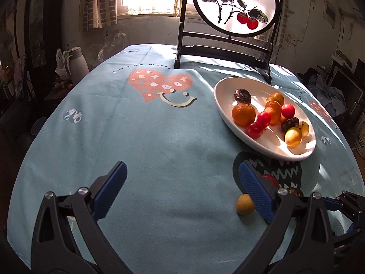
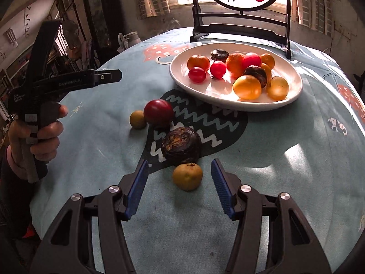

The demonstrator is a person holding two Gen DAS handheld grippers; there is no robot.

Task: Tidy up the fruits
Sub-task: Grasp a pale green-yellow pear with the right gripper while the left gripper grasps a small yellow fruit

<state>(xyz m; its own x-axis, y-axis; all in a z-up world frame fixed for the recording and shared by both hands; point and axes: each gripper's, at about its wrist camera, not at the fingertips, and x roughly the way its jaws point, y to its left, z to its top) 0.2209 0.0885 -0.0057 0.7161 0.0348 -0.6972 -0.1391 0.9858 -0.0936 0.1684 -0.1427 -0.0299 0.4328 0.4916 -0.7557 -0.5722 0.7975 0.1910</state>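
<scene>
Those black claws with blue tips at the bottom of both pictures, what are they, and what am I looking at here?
They are handheld grasping tools, one in each of a person's hands; no robot is involved. Each picture comes from a camera mounted on one tool, looking out along its fingers. The left tool and right tool are both open and hold nothing. The right view also shows the hand gripping the left tool. On the blue tablecloth a white plate holds small oranges, red tomatoes and yellow fruits. Still loose on the cloth: a yellow-green fruit nearest the right tool, a dark wrinkled fruit, a red fruit and a small yellow fruit.
</scene>
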